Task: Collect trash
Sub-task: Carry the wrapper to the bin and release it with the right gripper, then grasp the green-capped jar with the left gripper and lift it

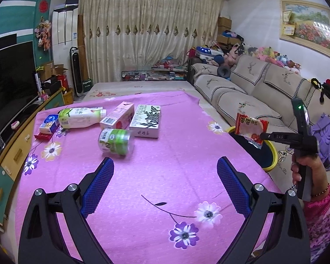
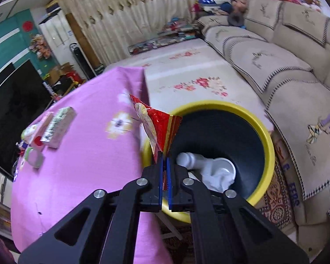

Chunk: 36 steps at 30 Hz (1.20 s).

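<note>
Right gripper (image 2: 164, 157) is clamped tight on the bottom corner of a crinkly red foil wrapper (image 2: 159, 124), blue pads pinched together with only the foil between them, and I've got it hanging over the near rim of the trash bin (image 2: 266, 132), which sits just off the table's right edge beside the sofa (image 2: 292, 81). That bin is round, glossy yellow on the lip and dark inside, and a white plastic bottle (image 2: 188, 159) and a white cup (image 2: 224, 168) lie at the bottom with crumpled white stuff. My left gripper (image 1: 165, 171) hangs wide open over the table, ribbed blue pads well apart, nothing between them. Below it the pink flowered cloth (image 1: 160, 154) runs smooth and bare, plenty of room there. Further back the trash clusters together: a green can (image 1: 116, 142) on its side nearest me, a black-and-white carton (image 1: 146, 121) lying flat, a pink carton (image 1: 118, 116) touching it, a white bottle with a green label (image 1: 81, 117) on its side, and a small blue-and-white box (image 1: 49, 123) near the left edge.
</note>
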### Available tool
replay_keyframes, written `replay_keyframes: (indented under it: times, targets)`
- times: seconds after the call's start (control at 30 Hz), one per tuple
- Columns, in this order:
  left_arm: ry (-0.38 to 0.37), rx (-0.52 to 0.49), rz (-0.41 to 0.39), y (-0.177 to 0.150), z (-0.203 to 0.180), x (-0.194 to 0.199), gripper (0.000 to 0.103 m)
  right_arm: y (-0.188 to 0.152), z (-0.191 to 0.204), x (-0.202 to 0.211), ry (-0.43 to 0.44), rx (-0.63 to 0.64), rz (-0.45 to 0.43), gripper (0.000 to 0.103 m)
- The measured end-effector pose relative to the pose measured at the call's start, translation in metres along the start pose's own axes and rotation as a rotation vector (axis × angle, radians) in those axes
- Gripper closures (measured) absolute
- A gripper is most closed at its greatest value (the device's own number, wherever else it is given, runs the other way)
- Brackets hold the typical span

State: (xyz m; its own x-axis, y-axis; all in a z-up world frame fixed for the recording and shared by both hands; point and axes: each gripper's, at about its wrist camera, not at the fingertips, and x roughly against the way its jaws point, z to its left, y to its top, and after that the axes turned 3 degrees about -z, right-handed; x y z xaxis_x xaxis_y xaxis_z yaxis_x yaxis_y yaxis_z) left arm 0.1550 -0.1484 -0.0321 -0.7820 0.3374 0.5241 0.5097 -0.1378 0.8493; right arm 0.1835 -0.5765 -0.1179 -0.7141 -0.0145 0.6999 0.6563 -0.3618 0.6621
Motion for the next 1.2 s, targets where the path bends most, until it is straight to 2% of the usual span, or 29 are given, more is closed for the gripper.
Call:
replay_keyframes:
  times: [0.17,0.3,0.5,0.67,0.9,1.2]
  targets:
    - [0.002,-0.009,0.012,0.002,-0.005,-0.006,0.01,-0.005,-0.013,-0.013,-0.046,-0.02,0.02,0.094]
    - [0.004,-0.008,0.019,0.004,-0.004,-0.012,0.01,-0.007,-0.015,-0.013,-0.074,-0.013,0.007,0.068]
    - [0.007,-0.003,0.042,0.003,0.003,-0.025,0.01,-0.005,-0.013,-0.01,-0.076,-0.004,-0.003,0.065]
    - [0.04,-0.012,0.056,0.006,0.02,-0.042,0.01,-0.006,-0.005,-0.01,-0.06,0.008,0.0,0.062]
    - [0.077,0.006,0.113,0.015,0.066,-0.09,0.01,-0.004,0.005,-0.011,-0.045,0.021,-0.004,0.06]
    - [0.062,0.001,0.221,0.021,0.105,-0.159,0.01,-0.003,0.018,-0.024,-0.04,0.036,0.02,0.06]
